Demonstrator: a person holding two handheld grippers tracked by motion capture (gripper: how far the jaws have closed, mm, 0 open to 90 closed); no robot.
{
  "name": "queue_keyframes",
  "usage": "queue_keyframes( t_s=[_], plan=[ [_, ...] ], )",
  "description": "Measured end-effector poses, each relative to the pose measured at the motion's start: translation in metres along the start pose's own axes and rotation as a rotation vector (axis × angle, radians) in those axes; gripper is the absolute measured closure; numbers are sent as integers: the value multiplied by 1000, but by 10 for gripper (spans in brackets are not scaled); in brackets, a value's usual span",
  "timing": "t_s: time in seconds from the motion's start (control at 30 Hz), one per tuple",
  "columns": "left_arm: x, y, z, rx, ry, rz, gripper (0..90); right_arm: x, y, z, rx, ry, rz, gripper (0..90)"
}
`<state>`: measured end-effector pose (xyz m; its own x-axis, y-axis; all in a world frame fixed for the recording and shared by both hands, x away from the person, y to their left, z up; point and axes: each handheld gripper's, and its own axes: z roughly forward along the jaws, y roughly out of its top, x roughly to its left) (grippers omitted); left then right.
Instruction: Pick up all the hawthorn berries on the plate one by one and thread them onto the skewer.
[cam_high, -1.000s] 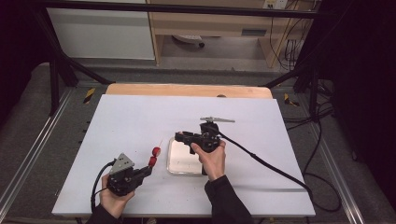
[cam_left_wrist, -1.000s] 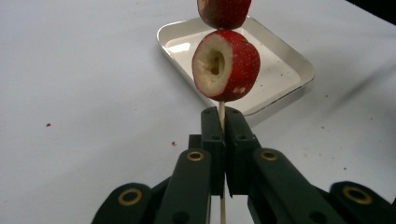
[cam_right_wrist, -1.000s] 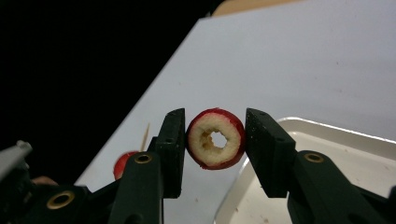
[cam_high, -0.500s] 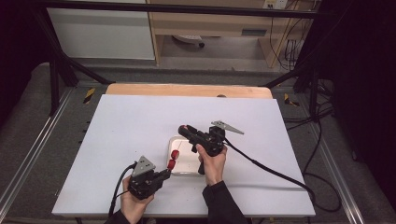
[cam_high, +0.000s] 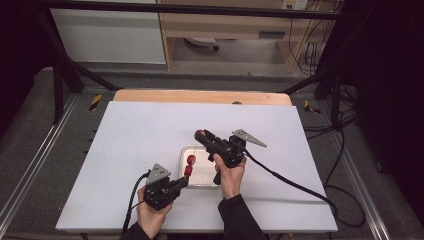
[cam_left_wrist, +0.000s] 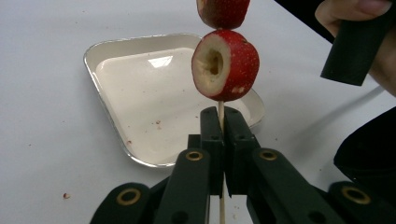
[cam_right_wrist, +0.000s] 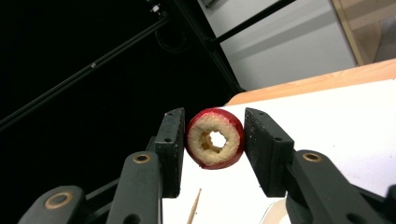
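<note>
High view shows a person at a white surface with a pair of tongs in each hand, threading cored red fruit onto a thin wooden skewer. The left tongs are clamped fully shut on the skewer's lower part, holding it roughly upright over the near left corner of a shallow white tray. In the left gripper view, two fruit pieces sit on the stick: a lower fruit piece just above the jaw tips, not touching them, with its pale hollowed core facing the camera, and an upper fruit piece right above it, cut off by the frame's top edge. The right tongs are partly closed around a third fruit ring, red-skinned with a hole clean through its middle; in the right gripper view it sits between the two jaws, pressed by the left jaw and close against the right. These tongs are held above the far side of the tray, near the skewer's top but apart from it. I judge the step in hand to be lining up the third ring for threading. The next move would call for bringing the ring's hole over the skewer's point and sliding it down while the left tongs hold the stick steady. The skewer tip seems to show at the bottom of the right gripper view, below the ring.
</note>
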<state>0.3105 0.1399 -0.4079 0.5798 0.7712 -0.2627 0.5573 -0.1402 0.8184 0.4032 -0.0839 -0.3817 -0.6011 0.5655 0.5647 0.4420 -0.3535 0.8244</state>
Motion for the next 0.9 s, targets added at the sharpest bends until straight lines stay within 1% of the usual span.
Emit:
queue_keyframes(
  t_s=[0.03, 0.1, 0.2, 0.33, 0.43, 0.7, 0.8, 0.9],
  plan=[
    [0, 1, 0, -3, -1, 4, 879, 0, 0, 0, 2, 2, 1, 597],
    [-1, 2, 0, -8, -4, -2, 879, 0, -1, 0, 6, 0, 1, 598],
    [-2, 2, 1, -2, -8, 3, 879, 0, -3, 0, 10, 5, -2, 598],
    [-4, 2, 5, 8, -6, 10, 879, 0, -3, 1, 17, 6, 16, 598],
    [-4, 2, 6, 6, -1, 10, 879, 1, -2, 0, 25, 9, 35, 598],
    [-1, 3, 8, -16, 9, -6, 879, 3, 2, -2, 26, 33, 91, 598],
    [0, 3, 7, -24, 10, -4, 879, 3, 2, -3, 29, 39, 103, 598],
    [0, 3, 7, -35, 9, -3, 879, 3, 2, -3, 24, 42, 103, 598]
  ],
)
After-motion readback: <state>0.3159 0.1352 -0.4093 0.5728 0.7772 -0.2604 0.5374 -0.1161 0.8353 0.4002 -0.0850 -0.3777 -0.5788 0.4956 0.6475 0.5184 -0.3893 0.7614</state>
